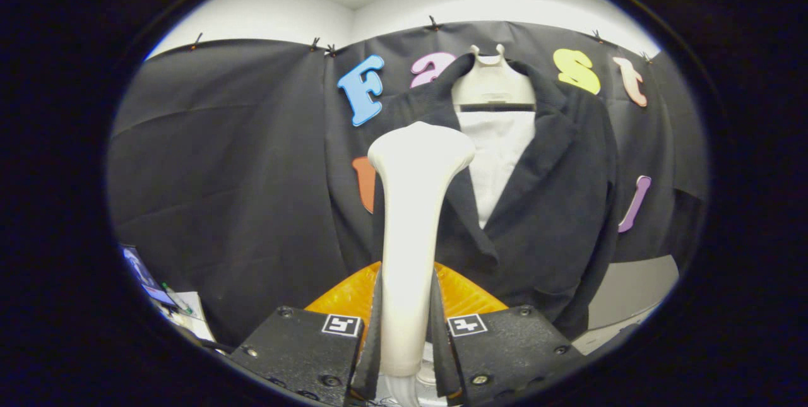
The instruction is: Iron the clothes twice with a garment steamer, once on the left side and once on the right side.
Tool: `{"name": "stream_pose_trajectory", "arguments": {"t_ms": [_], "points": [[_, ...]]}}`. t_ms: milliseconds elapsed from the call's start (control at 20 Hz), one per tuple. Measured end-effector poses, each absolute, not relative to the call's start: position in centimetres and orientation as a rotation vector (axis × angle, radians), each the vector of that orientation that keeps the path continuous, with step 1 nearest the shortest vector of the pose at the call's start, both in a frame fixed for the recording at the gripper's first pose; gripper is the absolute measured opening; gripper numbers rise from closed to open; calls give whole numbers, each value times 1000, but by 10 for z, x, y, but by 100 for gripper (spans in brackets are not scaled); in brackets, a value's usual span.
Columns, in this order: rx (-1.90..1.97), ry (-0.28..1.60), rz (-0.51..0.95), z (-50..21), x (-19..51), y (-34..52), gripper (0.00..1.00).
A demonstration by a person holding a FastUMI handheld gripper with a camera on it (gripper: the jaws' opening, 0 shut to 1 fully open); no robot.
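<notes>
Gripper (407, 325) pinched the white steamer (413, 205) handle upright between both fingers, its head up ahead against the dark jacket (543, 205) hanging just beyond.

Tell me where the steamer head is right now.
In the gripper view, the steamer stands upright, gripped between the gripper fingers, its head up against the jacket lapel, beside the white shirt.
</notes>
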State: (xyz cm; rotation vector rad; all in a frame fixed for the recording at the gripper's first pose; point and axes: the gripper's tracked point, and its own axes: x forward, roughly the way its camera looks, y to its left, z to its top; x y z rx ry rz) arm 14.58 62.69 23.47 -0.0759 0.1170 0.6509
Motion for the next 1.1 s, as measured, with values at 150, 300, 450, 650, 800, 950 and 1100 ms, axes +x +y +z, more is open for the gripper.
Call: {"name": "stream_pose_trajectory", "arguments": {"t_ms": [150,300,450,650,800,950,1100], "points": [[-112,122,658,234,160,654,37],[-120,141,649,230,182,667,37],[-116,175,623,218,198,662,37],[-126,211,623,198,201,657,37],[-134,238,621,177,199,650,37],[-140,275,618,157,197,647,37],[-138,305,613,142,197,642,37]]}}
